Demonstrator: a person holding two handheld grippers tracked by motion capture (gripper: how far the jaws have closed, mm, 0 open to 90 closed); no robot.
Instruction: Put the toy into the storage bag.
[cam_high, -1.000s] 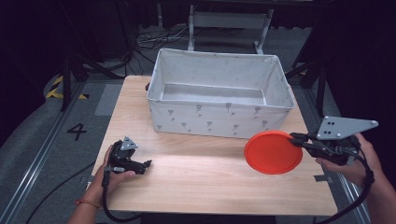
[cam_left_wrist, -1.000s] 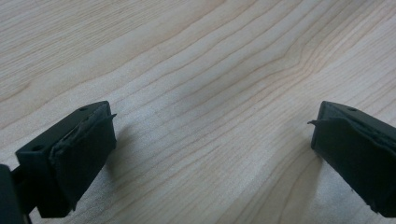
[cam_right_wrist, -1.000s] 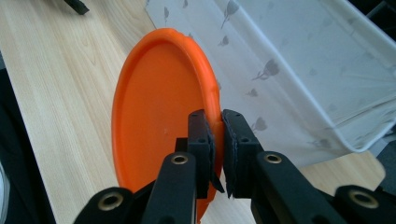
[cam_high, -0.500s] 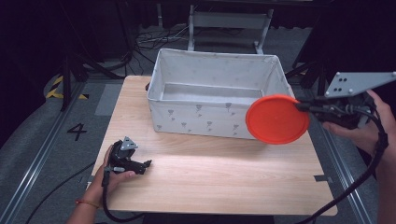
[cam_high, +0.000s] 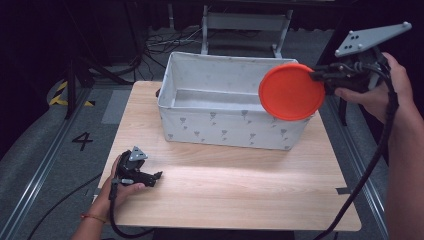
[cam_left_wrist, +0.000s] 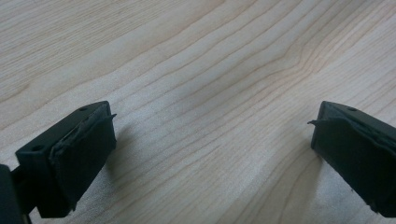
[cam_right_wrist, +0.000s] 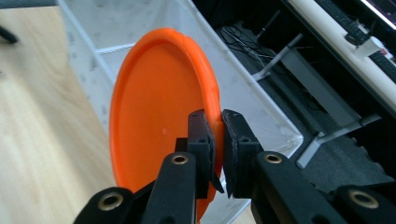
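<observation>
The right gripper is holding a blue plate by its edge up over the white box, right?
Not quite: the plate is orange, not blue. The high view shows the right gripper pinching its edge above the white box, and the right gripper view shows the orange rim between the jaws.

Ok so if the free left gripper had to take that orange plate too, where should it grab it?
On the rim of the orange plate, from the side opposite the right gripper, which pinches its right edge. The plate is thin and held on edge above the white bin, so the rim fits the left gripper's open jaws.
</observation>
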